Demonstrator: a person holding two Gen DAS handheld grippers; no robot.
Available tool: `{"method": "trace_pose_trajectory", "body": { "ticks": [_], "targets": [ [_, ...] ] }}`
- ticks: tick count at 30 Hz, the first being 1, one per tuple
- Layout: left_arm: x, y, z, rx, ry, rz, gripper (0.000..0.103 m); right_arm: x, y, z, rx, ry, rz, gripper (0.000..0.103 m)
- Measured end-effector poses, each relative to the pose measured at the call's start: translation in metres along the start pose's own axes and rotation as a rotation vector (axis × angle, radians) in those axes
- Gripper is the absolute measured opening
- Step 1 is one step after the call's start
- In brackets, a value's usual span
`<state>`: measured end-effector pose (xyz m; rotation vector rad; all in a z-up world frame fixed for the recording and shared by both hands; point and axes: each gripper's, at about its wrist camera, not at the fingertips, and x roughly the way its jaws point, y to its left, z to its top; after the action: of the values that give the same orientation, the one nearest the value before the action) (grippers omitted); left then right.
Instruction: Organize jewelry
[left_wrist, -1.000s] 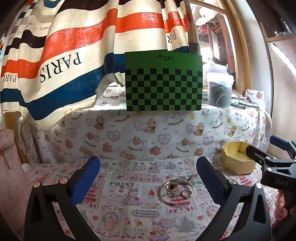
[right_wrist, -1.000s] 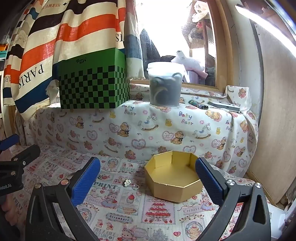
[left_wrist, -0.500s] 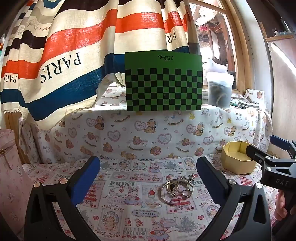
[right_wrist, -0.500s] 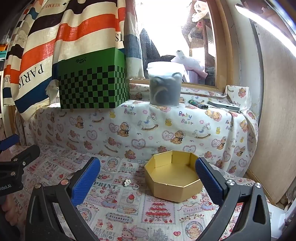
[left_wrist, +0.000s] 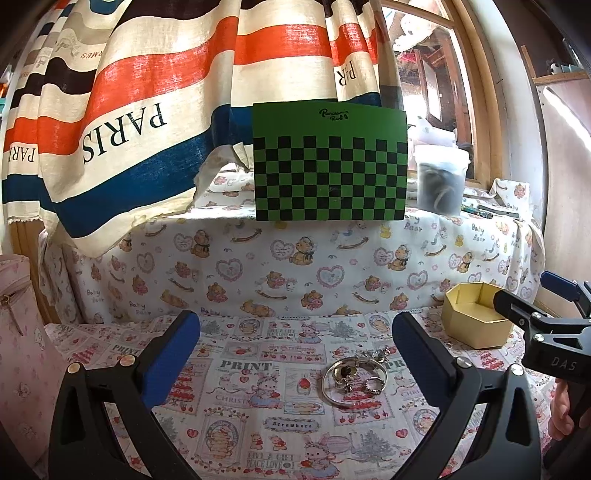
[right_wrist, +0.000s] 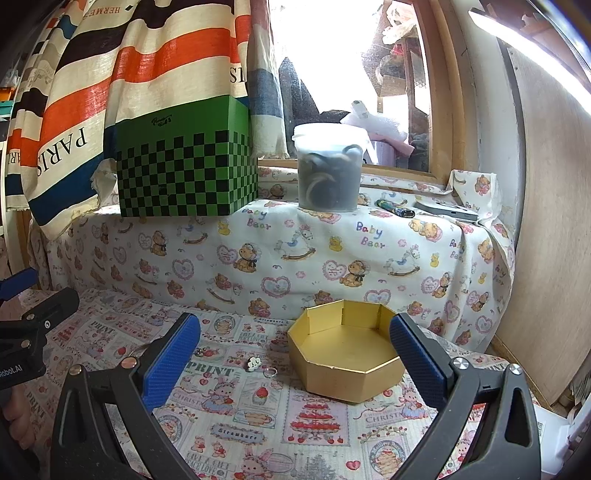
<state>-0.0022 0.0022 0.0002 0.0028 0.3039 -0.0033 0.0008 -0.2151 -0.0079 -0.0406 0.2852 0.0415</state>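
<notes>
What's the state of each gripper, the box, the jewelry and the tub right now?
left gripper: open, empty.
right gripper: open, empty.
gold box: lidless, nothing inside.
bangle: flat on the cloth, rings inside it.
small ring: loose on the cloth, beside the box.
plastic tub: upright, lid on.

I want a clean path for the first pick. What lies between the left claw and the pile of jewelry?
Only bare printed cloth, in the left wrist view. The left claw is open, and the jewelry pile lies just inside its right finger.
</notes>
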Motion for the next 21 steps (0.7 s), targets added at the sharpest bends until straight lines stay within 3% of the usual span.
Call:
{"method": "trace_pose_trajectory", "body": {
  "ticks": [21],
  "targets": [
    [0.0002,-0.0001,-0.0002,0.006,-0.001,-0.023,0.103,0.0038,0.0036,-0.0011,-0.024,0.015,0.0,0.103]
  ]
}}
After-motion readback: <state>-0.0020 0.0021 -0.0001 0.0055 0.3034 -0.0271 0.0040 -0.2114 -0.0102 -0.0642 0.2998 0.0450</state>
